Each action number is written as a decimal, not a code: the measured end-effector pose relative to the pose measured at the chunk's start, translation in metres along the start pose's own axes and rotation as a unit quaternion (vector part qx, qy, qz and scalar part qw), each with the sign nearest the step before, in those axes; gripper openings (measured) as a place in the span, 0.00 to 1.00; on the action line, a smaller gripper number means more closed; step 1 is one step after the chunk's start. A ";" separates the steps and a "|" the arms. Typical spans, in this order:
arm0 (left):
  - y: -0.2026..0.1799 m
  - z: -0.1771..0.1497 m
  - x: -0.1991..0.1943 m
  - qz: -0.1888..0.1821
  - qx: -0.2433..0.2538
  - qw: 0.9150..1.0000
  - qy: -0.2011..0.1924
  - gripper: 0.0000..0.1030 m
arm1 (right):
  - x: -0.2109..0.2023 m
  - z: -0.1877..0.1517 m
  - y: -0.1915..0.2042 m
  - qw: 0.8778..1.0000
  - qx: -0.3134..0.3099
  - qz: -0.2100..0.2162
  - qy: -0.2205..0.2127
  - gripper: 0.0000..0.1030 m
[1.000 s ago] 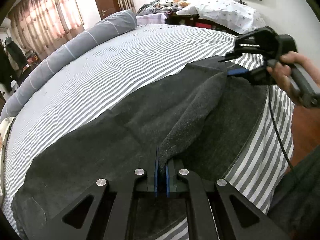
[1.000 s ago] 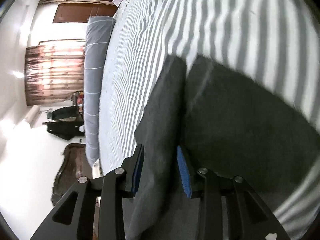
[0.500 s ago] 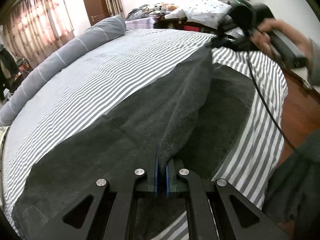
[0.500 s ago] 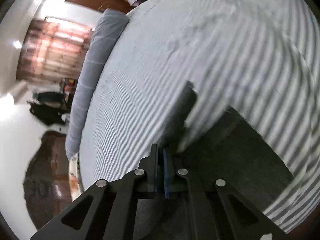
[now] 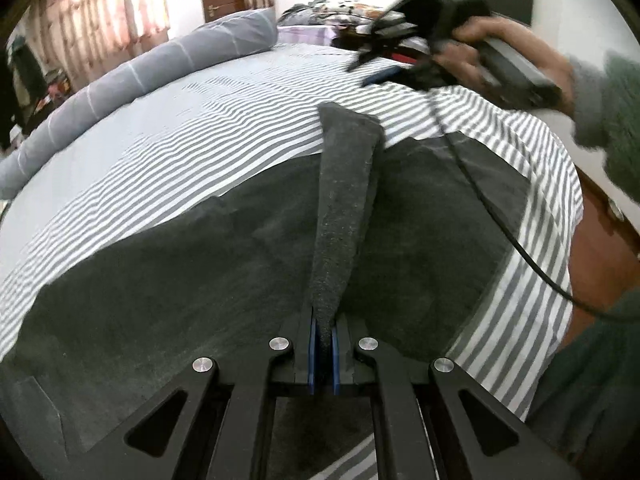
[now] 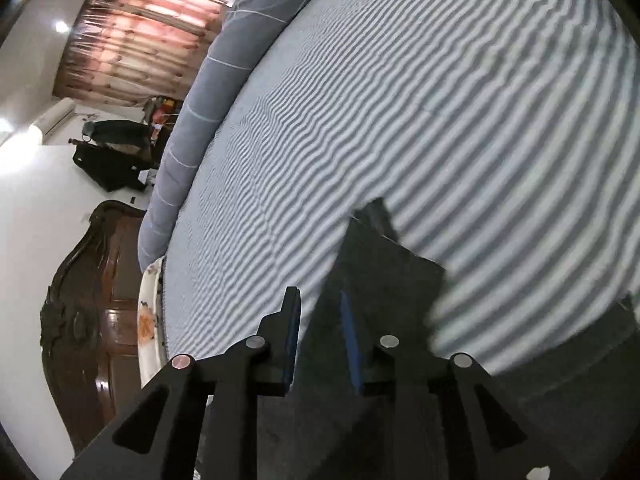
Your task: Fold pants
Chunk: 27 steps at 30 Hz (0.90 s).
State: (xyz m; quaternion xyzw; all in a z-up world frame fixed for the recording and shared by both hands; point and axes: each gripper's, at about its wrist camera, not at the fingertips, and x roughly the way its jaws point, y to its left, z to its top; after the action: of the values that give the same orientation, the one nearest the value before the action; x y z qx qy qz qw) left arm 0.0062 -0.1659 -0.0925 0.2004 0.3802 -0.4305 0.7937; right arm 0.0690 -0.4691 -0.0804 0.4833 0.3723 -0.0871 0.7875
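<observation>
While the left tongs (image 5: 324, 354) pinch a raised ridge of the pants (image 5: 192, 280) between their blue pads, drawn close together on the cloth, the right tongs (image 6: 320, 344) stand parted with nothing between their tips. From the left grip the ridge of dark grey fabric runs forward as a narrow, taut flap, ending in a free corner that lies over the striped sheet (image 5: 168, 152). The remaining pants lie flat on the bed, reaching from the near left edge across to the right side.

Only the left wrist view shows the right tongs from outside: they hang above the far corner of the flap, apart from it, held in the person's right hand (image 5: 516, 56), with a black cable (image 5: 500, 232) trailing down over the pants. It also shows a long grey bolster (image 5: 140, 76) along the far side of the bed, pink curtains and a brown door.

The right wrist view, blurred, shows the flap's corner just ahead of the open tips with the pants below them. That view alone shows a dark carved wooden headboard (image 6: 88, 308) at the bed's end and dark clothes heaped beyond it.
</observation>
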 end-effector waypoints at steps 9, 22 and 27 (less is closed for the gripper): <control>0.007 -0.004 0.008 0.006 -0.019 1.000 0.006 0.05 | 0.011 -0.023 -0.055 0.998 0.058 0.027 0.015 0.21; 0.009 -0.001 0.014 0.007 -0.025 1.000 0.013 0.05 | 0.037 0.007 -0.043 0.997 0.071 0.034 -0.018 0.05; 0.009 -0.001 0.015 0.010 -0.026 1.000 0.014 0.05 | 0.012 0.008 -0.031 0.998 0.048 0.026 -0.041 0.03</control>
State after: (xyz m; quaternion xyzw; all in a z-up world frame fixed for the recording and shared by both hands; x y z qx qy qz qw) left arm 0.0179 -0.1684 -0.1048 0.1895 0.4004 -0.4098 0.7974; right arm 0.0661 -0.4889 -0.1086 0.5256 0.3227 -0.1043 0.7802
